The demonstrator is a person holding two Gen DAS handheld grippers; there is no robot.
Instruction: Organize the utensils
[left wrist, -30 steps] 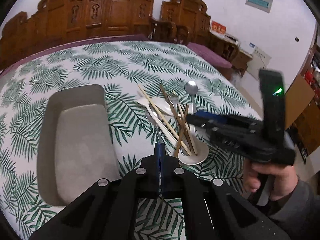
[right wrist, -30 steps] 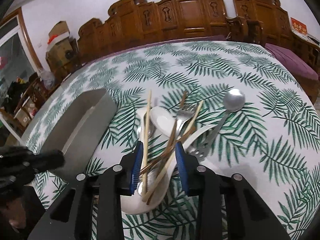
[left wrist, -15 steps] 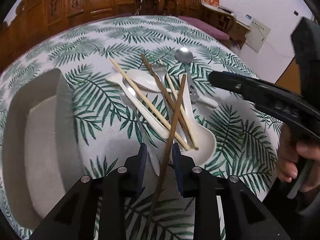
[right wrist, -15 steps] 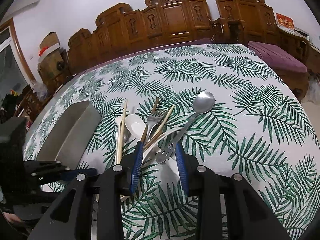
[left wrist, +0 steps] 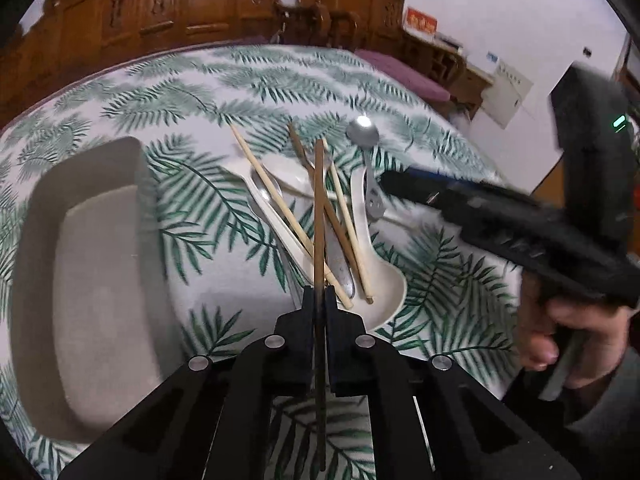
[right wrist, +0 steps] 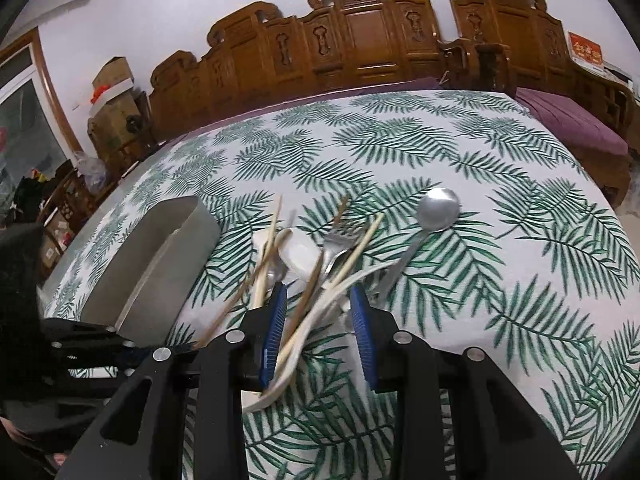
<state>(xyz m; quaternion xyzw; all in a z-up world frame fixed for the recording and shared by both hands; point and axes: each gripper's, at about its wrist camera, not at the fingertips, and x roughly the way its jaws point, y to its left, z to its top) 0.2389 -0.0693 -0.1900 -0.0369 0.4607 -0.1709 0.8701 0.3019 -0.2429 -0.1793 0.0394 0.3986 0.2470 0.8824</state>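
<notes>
A pile of utensils lies on the leaf-print tablecloth (left wrist: 224, 92): light chopsticks (left wrist: 280, 204), a dark chopstick (left wrist: 332, 216), white ceramic spoons (left wrist: 380, 276), a fork and a metal spoon (left wrist: 363, 133). My left gripper (left wrist: 319, 300) is shut on a dark brown chopstick (left wrist: 319, 200), holding it lifted over the pile, pointing away. My right gripper (right wrist: 320, 296) is open just above the near end of the pile, with a chopstick (right wrist: 308, 292) and a white spoon handle (right wrist: 344, 280) between its blue pads. It also shows in the left wrist view (left wrist: 500, 216).
A grey rectangular tray (left wrist: 40, 240) stands left of the pile; it also shows in the right wrist view (right wrist: 160, 256). Carved wooden chairs (right wrist: 360, 40) line the far table edge. Purple cushions (right wrist: 568, 120) and boxes (right wrist: 112, 100) lie beyond.
My left gripper has closed on the dark brown chopstick and raised it. My right gripper has moved back in over the near end of the pile, staying open.
</notes>
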